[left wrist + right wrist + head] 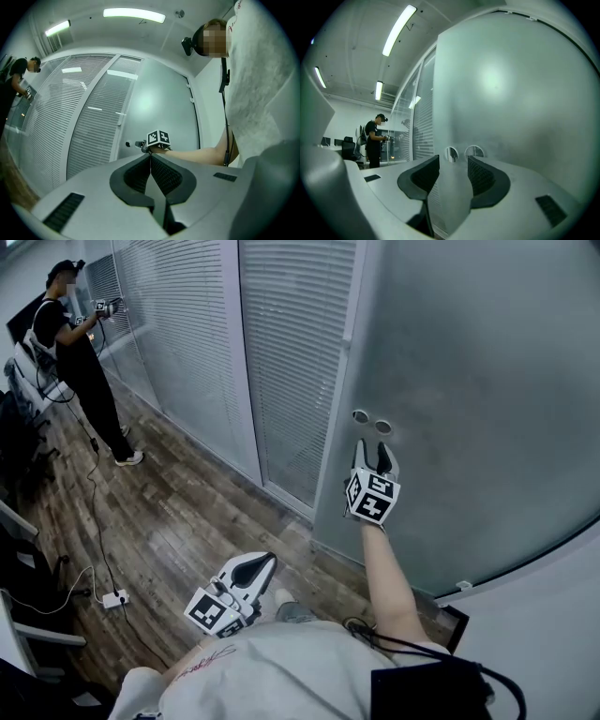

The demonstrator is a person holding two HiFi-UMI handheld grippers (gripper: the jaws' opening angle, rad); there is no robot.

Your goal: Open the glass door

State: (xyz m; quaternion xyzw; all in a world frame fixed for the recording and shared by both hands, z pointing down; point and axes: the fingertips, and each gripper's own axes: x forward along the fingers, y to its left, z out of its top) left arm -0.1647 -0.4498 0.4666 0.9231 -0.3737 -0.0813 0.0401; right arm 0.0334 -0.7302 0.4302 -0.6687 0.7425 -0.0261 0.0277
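The frosted glass door filled the right half of the scene, and it stood directly in front of us. In the head view its left edge ran down beside a glass wall with blinds, which continued to the far left. Under it lay a dark wooden floor. At the far left another person in dark clothes stood at that wall and held a gripper against it.

We held the right gripper out on a stretched arm, close to the door, with its tips just below the two round fittings near the door's left edge. In the right gripper view this claw was spread wide and pinched nothing; the fittings showed just beyond the tips. Whether the tips touched the glass, we could not tell.

The left gripper we kept low and near our body, well apart from the door. In the left gripper view its claw was pressed together with nothing in it.

On the floor at the near left lay a white power strip with a cable.
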